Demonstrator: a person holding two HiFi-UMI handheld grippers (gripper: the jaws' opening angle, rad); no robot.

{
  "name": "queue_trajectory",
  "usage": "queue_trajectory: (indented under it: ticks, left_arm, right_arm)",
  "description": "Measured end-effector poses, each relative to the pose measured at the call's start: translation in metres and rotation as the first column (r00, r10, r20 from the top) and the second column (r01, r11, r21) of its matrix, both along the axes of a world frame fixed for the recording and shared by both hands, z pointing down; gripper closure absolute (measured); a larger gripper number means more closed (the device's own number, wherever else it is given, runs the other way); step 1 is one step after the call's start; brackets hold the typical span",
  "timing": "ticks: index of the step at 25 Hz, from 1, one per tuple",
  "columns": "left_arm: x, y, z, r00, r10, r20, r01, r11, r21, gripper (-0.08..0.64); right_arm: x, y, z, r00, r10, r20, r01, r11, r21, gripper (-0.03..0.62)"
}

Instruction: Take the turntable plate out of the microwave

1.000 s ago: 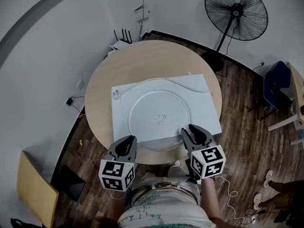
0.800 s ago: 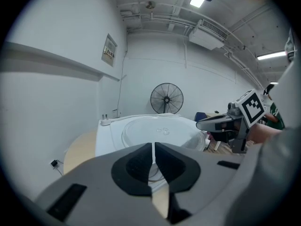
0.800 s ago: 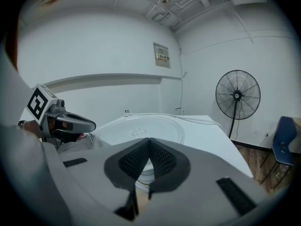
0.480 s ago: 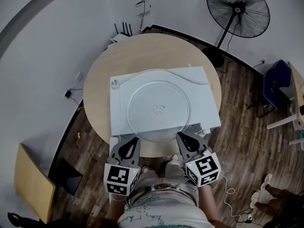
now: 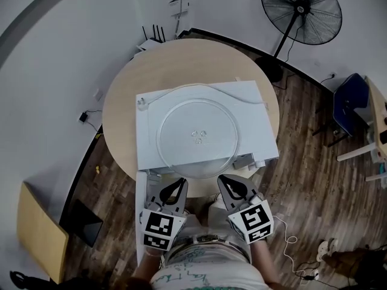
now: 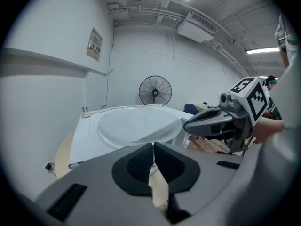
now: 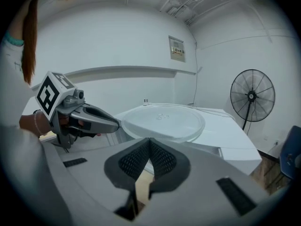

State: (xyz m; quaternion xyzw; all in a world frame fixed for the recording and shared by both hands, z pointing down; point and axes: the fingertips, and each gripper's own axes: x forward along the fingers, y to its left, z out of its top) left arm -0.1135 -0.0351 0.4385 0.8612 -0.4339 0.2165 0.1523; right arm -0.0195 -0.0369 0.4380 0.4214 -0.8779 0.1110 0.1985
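The clear glass turntable plate lies flat on top of the white microwave, its near edge just past the front. It also shows in the left gripper view and the right gripper view. My left gripper is shut and empty, a short way in front of the plate's near left edge. My right gripper is likewise shut with nothing between its jaws, off the plate's near right edge. Neither gripper touches the plate.
The microwave stands on a round wooden table. Its white door hangs open toward me at the left. A standing fan is at the far right, a blue chair at the right, and a router by the wall.
Both grippers have drawn back from the plate's near edge toward me. The right gripper's jaws, open at the plate's rim a second ago, have closed with nothing in them.
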Motion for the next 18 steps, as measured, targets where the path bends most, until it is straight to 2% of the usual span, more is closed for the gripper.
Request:
queue_trajectory:
  ticks: [7, 18]
  left_arm:
    - [0.007, -0.005, 0.007, 1.0, 0.015, 0.01, -0.015, 1.0, -0.017, 0.537]
    - [0.008, -0.025, 0.008, 1.0, -0.004, 0.012, 0.004, 1.0, -0.026, 0.537]
  right_arm:
    - [-0.007, -0.002, 0.01, 0.999, -0.032, 0.001, 0.032, 0.999, -0.021, 0.601]
    - [-0.008, -0.023, 0.011, 0.999, -0.048, 0.011, 0.048, 0.999, -0.024, 0.601]
